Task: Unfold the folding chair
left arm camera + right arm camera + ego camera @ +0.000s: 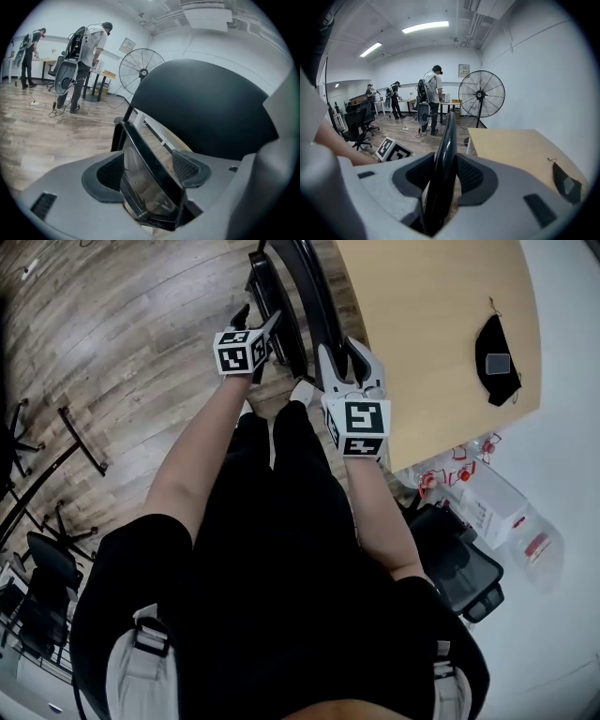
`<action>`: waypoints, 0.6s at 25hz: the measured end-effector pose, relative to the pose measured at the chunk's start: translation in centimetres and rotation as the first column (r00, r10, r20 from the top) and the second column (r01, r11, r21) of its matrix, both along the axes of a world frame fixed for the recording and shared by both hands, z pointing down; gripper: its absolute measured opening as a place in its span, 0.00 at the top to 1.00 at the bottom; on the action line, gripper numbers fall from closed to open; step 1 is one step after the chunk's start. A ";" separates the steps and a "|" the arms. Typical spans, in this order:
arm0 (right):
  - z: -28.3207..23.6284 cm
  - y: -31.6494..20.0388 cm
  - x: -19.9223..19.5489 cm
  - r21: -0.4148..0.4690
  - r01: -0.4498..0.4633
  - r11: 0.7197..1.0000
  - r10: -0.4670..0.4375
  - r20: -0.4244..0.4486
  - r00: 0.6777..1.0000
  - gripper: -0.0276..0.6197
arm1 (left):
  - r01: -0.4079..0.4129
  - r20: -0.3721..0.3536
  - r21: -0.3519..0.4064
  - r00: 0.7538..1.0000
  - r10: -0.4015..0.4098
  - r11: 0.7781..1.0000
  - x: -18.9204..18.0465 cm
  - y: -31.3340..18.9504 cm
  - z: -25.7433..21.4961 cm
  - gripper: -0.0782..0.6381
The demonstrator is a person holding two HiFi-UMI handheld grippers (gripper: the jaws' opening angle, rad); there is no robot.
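Observation:
The black folding chair (298,292) stands folded against the edge of a wooden table (422,334). My right gripper (347,362) is shut on the top edge of the chair's backrest (446,150), with a pad pressed on each side in the right gripper view. My left gripper (258,322) sits lower and to the left; in the left gripper view its jaws (149,168) close on the glossy black seat panel (145,185), which fills the gap between the pads. The rounded backrest (201,108) looms behind it.
The table holds a black pouch (497,360). A black office chair (459,563) and a white box (492,502) stand at my right. A pedestal fan (481,94) stands beyond the table. Several people (431,98) work at far desks across the wood floor (141,343).

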State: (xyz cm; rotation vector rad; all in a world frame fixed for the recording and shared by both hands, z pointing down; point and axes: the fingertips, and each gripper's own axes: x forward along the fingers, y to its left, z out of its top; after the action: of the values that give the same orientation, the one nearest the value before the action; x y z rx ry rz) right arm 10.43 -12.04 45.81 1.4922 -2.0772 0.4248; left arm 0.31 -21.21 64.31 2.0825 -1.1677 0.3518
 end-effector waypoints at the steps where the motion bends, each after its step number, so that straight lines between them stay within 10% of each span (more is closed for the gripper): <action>1: 0.0 0.0 -0.1 0.000 0.002 1.000 -0.002 0.000 1.000 0.73 | 0.016 0.002 -0.021 1.000 -0.016 1.000 0.1 -0.3 0.6 0.45; 15: 0.3 0.4 -2.1 -0.014 0.036 0.999 -0.036 0.010 0.999 0.73 | 0.161 0.097 -0.191 0.985 -0.145 0.968 2.9 -2.9 4.8 0.45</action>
State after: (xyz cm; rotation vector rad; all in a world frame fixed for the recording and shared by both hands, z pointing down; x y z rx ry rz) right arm 8.29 -11.68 46.13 1.4452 -2.1013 0.4324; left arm 3.21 -24.13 69.07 1.8083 -1.2792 0.4649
